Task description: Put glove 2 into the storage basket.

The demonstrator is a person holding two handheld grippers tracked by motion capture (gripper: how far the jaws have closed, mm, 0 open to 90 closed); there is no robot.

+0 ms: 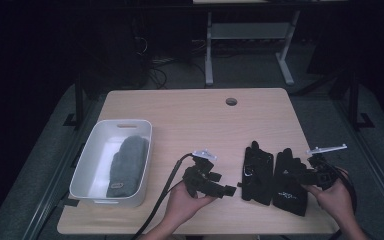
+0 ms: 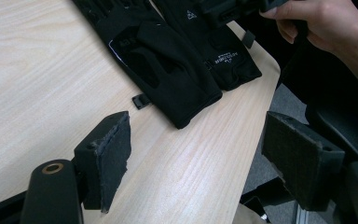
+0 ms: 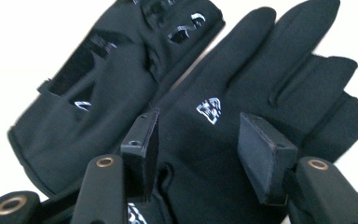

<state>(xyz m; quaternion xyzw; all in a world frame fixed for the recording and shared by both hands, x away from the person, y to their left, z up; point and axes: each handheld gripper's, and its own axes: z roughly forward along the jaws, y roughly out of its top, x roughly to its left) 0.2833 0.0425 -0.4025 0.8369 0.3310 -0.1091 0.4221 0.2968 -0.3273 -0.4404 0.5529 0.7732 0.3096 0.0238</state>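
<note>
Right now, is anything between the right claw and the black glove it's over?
Nothing visible. The right claw is open, directly over the right-hand black glove, jaws straddling its back. The other black glove lies alongside, not in between.

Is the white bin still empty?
No, a grey glove already lies inside the white bin, while two black gloves lie on the table.

A white bin [image 1: 86, 165] sits on the wooden table [image 1: 190, 115] near its left edge. 1 grey glove [image 1: 127, 165] lies lengthwise inside the bin. A round cable port [image 1: 231, 101] is set into the tabletop, well apart from the bin.
</note>
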